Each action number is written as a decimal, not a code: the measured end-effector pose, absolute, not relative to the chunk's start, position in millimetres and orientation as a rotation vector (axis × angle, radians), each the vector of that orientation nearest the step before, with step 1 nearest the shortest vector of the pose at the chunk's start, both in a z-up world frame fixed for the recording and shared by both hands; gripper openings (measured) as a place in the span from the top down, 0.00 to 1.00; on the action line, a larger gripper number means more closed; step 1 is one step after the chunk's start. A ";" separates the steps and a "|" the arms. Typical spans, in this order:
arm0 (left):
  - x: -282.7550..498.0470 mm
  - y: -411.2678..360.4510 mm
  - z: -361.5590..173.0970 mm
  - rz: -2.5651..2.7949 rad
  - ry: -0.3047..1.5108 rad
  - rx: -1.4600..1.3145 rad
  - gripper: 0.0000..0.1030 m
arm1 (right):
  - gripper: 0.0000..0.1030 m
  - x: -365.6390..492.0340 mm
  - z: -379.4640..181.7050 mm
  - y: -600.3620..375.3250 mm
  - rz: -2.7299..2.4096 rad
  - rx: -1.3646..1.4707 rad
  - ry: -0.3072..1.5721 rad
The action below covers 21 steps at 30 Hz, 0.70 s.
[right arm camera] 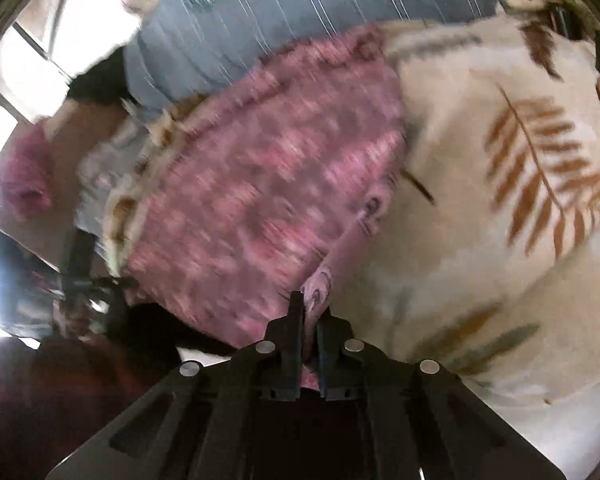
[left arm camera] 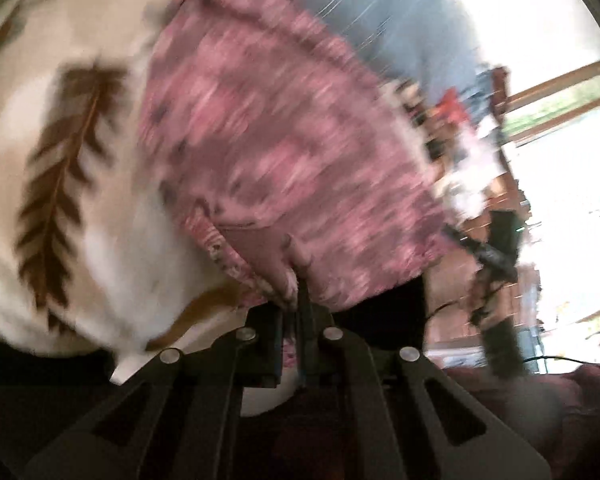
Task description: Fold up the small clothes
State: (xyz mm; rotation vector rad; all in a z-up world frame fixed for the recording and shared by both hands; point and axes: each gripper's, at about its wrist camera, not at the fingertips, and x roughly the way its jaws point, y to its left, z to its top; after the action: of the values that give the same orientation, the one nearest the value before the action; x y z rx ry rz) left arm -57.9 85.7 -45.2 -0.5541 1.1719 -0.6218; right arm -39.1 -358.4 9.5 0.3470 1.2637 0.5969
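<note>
A small pink patterned garment lies spread on a cream bedcover with brown fern leaves. In the left wrist view my left gripper is shut on the garment's near edge, cloth bunched between its black fingers. The right wrist view shows the same pink garment from the other side, and my right gripper is shut on its near corner, with pink cloth pinched between the fingers. Both views are blurred by motion. The other gripper shows dark at the left of the right wrist view.
A blue striped cloth lies beyond the garment. More crumpled pink clothing and pale items sit on a brown surface at the far left. Bright windows with wooden frames stand behind. The cream fern bedcover spreads right.
</note>
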 end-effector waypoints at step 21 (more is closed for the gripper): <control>142.2 151.6 -8.8 -0.412 0.863 -0.821 0.98 | 0.96 156.0 -2.4 -323.8 0.550 0.755 0.931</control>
State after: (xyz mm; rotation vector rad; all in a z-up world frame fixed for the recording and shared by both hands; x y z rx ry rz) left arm 142.2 151.6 -8.8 -0.8215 0.8634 -0.4119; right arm 156.0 -323.8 -2.4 0.7546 0.9308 0.5504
